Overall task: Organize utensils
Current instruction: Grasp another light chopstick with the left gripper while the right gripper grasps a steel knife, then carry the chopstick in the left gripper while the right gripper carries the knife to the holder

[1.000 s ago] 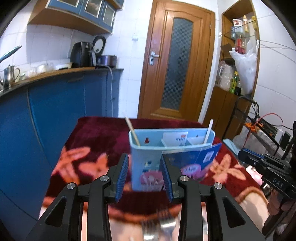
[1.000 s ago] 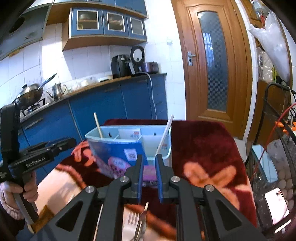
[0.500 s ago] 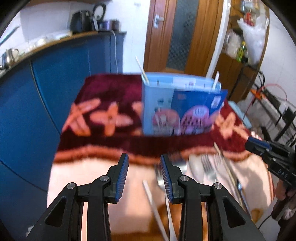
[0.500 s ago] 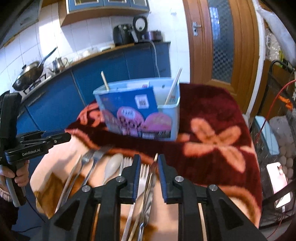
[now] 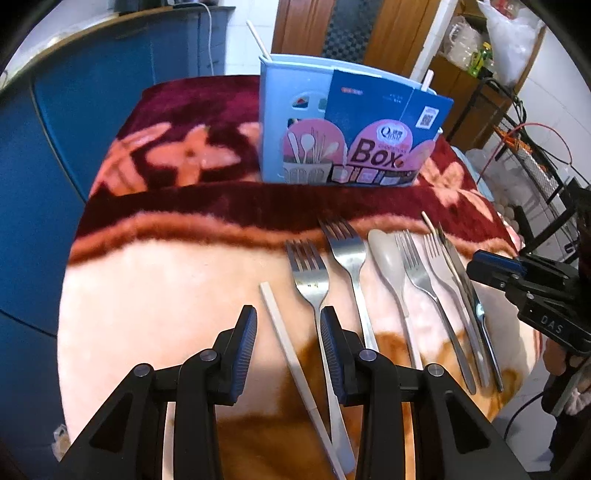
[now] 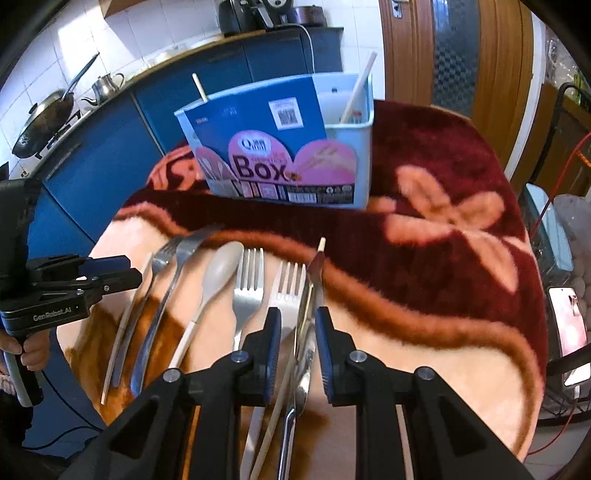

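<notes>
1. Utensils lie in a near row on the blanket (image 5: 155, 295), handles toward the jaws, holder box (image 5: 351, 125) far.
2. Left gripper (image 5: 288, 332), empty, straddles a chopstick (image 5: 291, 354).
3. Right gripper (image 6: 297, 332), just widening, brackets a knife (image 6: 306, 332) ungripped.

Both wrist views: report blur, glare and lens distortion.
Left wrist view: fisheye bends the blue cabinets at the edge; the forks look sharp, with soft glare on the metal; the holder box is slightly soft. Right wrist view: dark corner vignette, bowed door, bright glare on the wall tiles.
</notes>
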